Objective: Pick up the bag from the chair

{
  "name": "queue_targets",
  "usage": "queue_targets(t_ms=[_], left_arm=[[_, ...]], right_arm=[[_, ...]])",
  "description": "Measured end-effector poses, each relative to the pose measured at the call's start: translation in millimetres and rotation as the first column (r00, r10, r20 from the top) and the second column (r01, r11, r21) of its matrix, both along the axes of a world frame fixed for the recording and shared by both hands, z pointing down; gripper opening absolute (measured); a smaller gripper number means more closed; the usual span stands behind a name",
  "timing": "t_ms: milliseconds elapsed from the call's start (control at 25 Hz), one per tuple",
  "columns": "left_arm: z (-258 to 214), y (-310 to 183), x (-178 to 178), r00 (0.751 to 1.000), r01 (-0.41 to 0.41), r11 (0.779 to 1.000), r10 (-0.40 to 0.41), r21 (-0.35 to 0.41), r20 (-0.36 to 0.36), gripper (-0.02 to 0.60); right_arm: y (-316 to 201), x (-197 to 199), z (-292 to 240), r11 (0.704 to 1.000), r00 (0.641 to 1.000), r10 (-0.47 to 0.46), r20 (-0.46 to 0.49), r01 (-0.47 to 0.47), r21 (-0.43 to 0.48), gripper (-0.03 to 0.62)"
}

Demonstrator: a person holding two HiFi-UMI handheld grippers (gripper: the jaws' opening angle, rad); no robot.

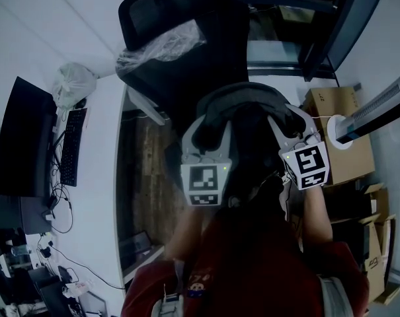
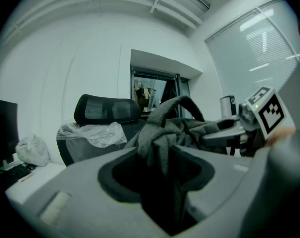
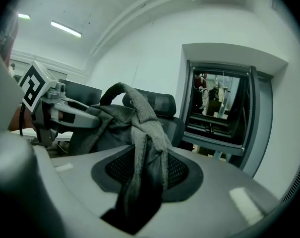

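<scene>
A dark grey fabric bag (image 1: 244,127) hangs between my two grippers in front of the black office chair (image 1: 180,38), clear of its seat. My left gripper (image 1: 201,134) is shut on a bunched fold of the bag (image 2: 177,128), and the cloth runs down between the jaws of this left gripper (image 2: 162,157). My right gripper (image 1: 287,127) is shut on the bag's grey strap (image 3: 140,113), which drops into the jaws of this right gripper (image 3: 142,177). Each gripper shows in the other's view, on the far side of the bag. The chair's backrest (image 2: 102,112) carries crumpled clear plastic (image 2: 92,133).
A white desk (image 1: 97,177) at the left holds a monitor (image 1: 21,144), a keyboard (image 1: 73,147) and a white plastic bag (image 1: 73,84). Cardboard boxes (image 1: 348,144) stand at the right, beside a white pole on a round base (image 1: 375,111). A dark doorway (image 3: 219,108) lies behind the chair.
</scene>
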State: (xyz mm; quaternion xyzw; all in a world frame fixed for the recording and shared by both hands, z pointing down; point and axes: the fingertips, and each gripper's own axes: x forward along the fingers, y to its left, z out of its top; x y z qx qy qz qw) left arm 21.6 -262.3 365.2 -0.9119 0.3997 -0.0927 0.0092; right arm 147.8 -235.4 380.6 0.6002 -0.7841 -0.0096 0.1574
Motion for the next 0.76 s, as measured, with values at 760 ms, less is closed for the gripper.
queue_targets(t_ms=[760], left_arm=[[-6.8, 10.9, -13.6, 1.000, 0.020, 1.000, -0.020, 0.018, -0.004, 0.181]], right_arm=[[8.2, -13.3, -5.3, 1.000, 1.000, -0.016, -0.005, 0.016, 0.011, 0.146]])
